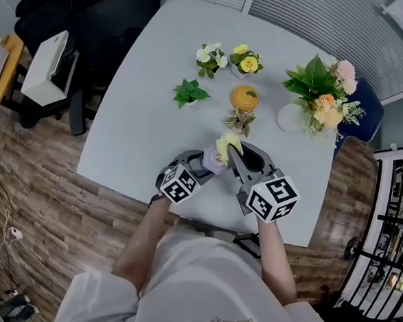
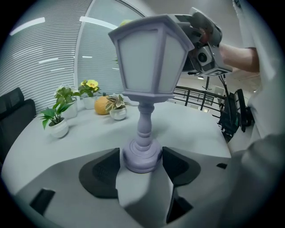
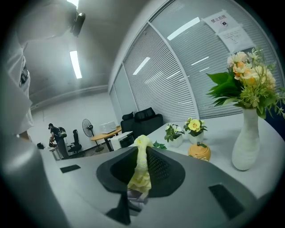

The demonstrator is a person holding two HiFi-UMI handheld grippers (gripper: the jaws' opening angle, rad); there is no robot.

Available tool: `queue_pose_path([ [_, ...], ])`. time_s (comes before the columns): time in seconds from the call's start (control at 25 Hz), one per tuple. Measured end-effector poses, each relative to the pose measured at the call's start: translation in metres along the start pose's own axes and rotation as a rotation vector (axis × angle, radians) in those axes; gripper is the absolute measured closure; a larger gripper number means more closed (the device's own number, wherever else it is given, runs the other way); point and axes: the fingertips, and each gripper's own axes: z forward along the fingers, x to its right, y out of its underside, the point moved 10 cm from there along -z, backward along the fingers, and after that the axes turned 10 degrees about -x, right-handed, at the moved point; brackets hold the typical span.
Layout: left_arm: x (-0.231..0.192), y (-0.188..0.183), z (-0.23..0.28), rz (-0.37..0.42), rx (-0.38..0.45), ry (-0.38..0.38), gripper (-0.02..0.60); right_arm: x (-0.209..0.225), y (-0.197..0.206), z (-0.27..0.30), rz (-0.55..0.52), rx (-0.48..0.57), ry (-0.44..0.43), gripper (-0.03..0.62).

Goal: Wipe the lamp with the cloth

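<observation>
Over near edge of grey table (image 1: 139,111), person works two hand-held grippers close together. Left gripper (image 2: 141,161) clenched on round base of lilac lamp (image 2: 149,58); stem and lantern-shaped head rise straight out along jaws. Right gripper (image 3: 140,178) pinched tight on yellow cloth (image 3: 141,169), with bunched fold poking past jaw tips. Head view shows cloth against lamp's head. Farther back on table: white vase (image 1: 290,118) of flowers, orange pumpkin-shaped pot (image 1: 244,98), small potted plants (image 1: 190,93). Black office chair (image 1: 116,6) beyond far corner.
</observation>
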Motion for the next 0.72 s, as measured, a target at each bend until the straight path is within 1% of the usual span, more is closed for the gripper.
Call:
queue_pose_path([
  [0.28, -0.004, -0.006, 0.007, 0.017, -0.011, 0.03, 0.291, 0.005, 0.001, 0.008, -0.006, -0.024, -0.017, 0.53],
  [0.72, -0.003, -0.005, 0.006, 0.021, -0.007, 0.027, 0.293, 0.006, 0.005, 0.014, -0.018, -0.044, -0.014, 0.53],
])
